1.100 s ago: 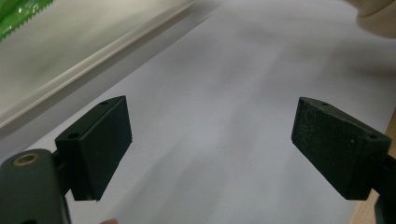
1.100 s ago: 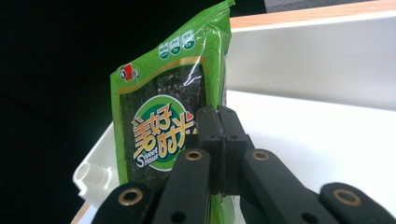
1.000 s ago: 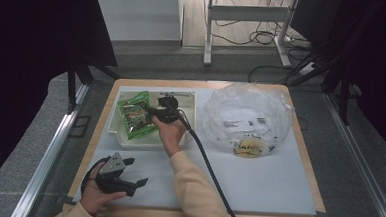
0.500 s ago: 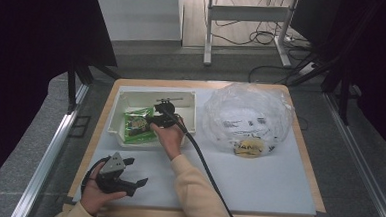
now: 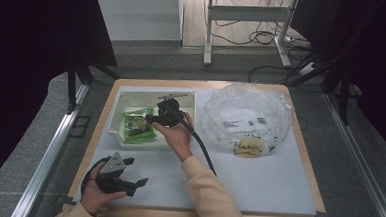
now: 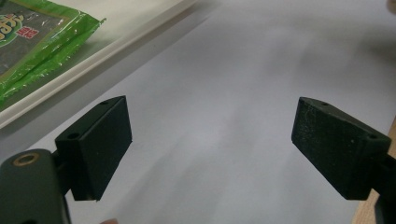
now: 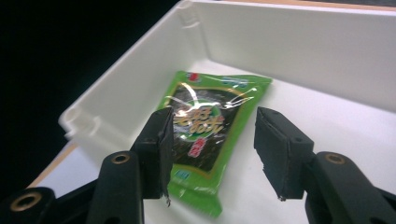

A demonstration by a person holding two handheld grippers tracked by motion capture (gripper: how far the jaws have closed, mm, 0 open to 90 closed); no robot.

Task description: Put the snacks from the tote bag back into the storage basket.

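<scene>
Inside white bin [image 7: 322, 51], green packet [image 7: 208, 126] flat below my right claw [image 7: 212, 149], parted, empty; walls close round, middle free.

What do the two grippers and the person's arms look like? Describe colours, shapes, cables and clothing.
Both grippers are black with two blocky, flat-faced jaws and brass-coloured pivot rivets. The left gripper carries a grey three-cornered plate on top. A thick black cable trails from the right gripper along the forearm. The person wears a pale cream long sleeve.

L gripper [image 6: 210, 149] jaws wide apart over white mat [image 6: 243, 84].
</scene>
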